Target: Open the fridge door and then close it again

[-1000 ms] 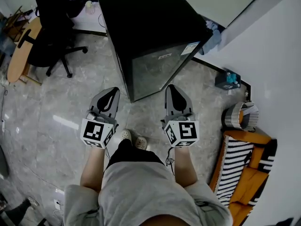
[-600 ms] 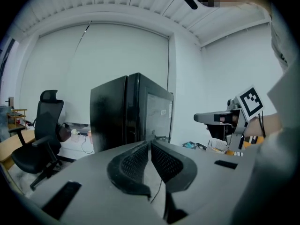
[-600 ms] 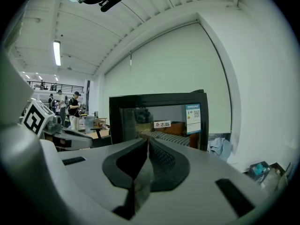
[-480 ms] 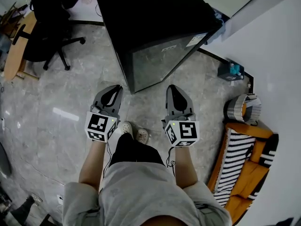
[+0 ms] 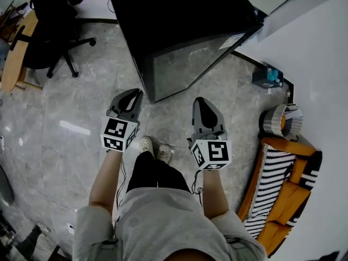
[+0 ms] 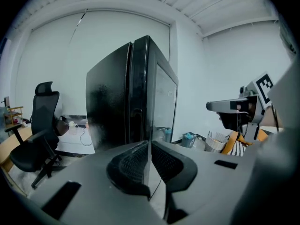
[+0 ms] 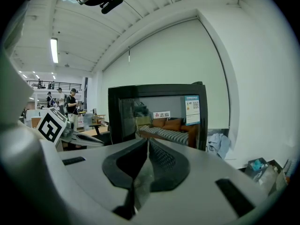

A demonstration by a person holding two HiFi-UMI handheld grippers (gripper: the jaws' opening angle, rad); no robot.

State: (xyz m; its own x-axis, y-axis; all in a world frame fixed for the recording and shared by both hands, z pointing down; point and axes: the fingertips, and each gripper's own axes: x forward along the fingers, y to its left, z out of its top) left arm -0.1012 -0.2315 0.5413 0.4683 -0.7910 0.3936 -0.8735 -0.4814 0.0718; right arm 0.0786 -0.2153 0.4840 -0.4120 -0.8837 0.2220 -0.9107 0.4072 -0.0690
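Head view, left to right. An office chair [image 5: 48,34] and the edge of a wooden desk [image 5: 12,64] stand far out to the left of the left tongs [image 5: 136,94], well apart from them. The left tongs are held over the grey floor [image 5: 65,118], their marker cube [image 5: 118,134] toward the person. Their tips are pressed together with nothing between them, as the left gripper view confirms [image 6: 149,143].

The black fridge [image 5: 179,31] stands straight ahead of both tongs and touches neither. Its near lower corner lies just ahead of the left tongs, a little to their right. The door is closed, lying flush against the cabinet. In the left gripper view the fridge [image 6: 131,93] rises directly beyond the closed tips, with the office chair [image 6: 37,135] to its left and the right tongs [image 6: 236,108] to its right. The person's shoes [image 5: 154,149] show on the floor between the two tongs.

The right tongs [image 5: 199,100] point at the fridge's glossy door, also pressed together and empty; the right gripper view [image 7: 146,142] shows the fridge [image 7: 159,116] just beyond the tips, its door mirroring a sofa, and the left tongs [image 7: 70,135] at the left. To the right of the right tongs, along the white wall [image 5: 321,48], stand a small blue-topped box [image 5: 267,76], a round basket [image 5: 280,123] and an orange sofa [image 5: 285,194] with a striped cover.
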